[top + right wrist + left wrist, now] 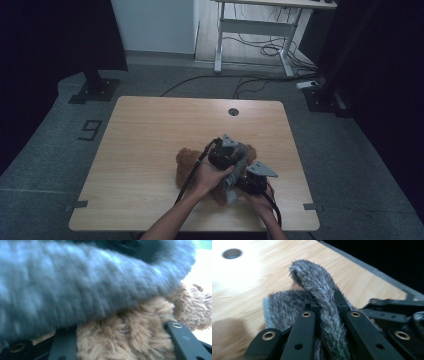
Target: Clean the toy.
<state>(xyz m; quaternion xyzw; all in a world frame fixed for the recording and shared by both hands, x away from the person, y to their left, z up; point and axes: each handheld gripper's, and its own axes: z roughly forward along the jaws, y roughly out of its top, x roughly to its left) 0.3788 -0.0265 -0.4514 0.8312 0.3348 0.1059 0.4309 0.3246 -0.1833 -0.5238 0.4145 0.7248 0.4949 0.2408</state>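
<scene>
Grey fuzzy cloth (pixel 322 297) is pinched tight in our left gripper (pixel 325 312) while our right gripper (pixel 125 340) clamps the brown plush toy (pixel 130 340) at the table's (pixel 150 130) near right, so we draw the cloth slowly, holding the toy steady.

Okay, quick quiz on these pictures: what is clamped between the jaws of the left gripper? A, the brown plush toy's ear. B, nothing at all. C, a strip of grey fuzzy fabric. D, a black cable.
C: in the left gripper view the left gripper has its two black jaws shut on the grey fuzzy fabric, which runs up between them and curls over the wooden table.
</scene>
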